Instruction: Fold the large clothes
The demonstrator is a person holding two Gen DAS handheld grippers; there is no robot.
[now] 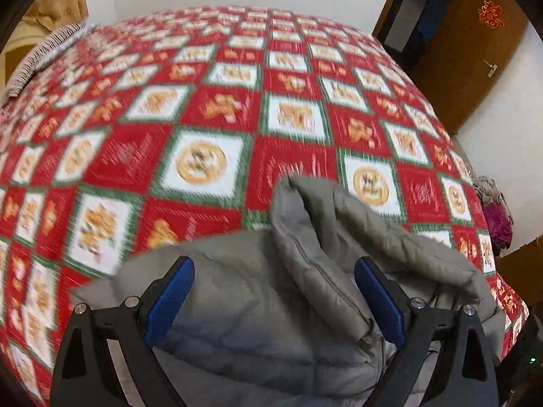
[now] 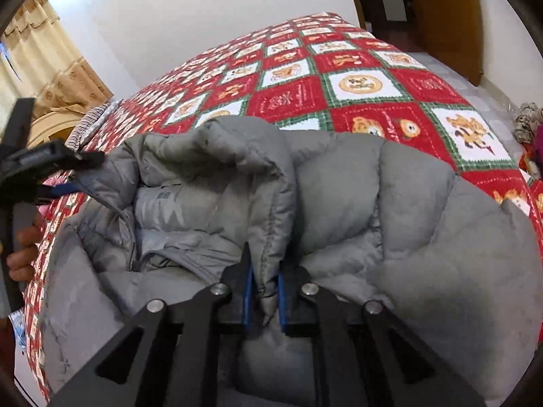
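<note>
A grey puffer jacket point(image 1: 237, 322) lies rumpled on the near part of the bed, its padded collar ridge point(image 1: 319, 224) standing up. My left gripper point(image 1: 275, 281) hovers over it, blue pads point(image 1: 173, 291) spread wide with jacket fabric between them and not pinched. In the right wrist view the jacket point(image 2: 407, 220) fills the foreground with its lining showing. My right gripper point(image 2: 265, 281) is shut on a fold of the jacket's front edge. The left gripper point(image 2: 78, 174) also shows at that view's left edge, held by a hand point(image 2: 20, 254).
The bed is covered by a red, green and white patchwork quilt point(image 1: 203, 101) point(image 2: 373, 78). A brown door point(image 1: 475, 51) stands at the right. A yellow curtain point(image 2: 44, 68) hangs at the far left. A pile of clothes point(image 1: 495, 217) lies beside the bed's right edge.
</note>
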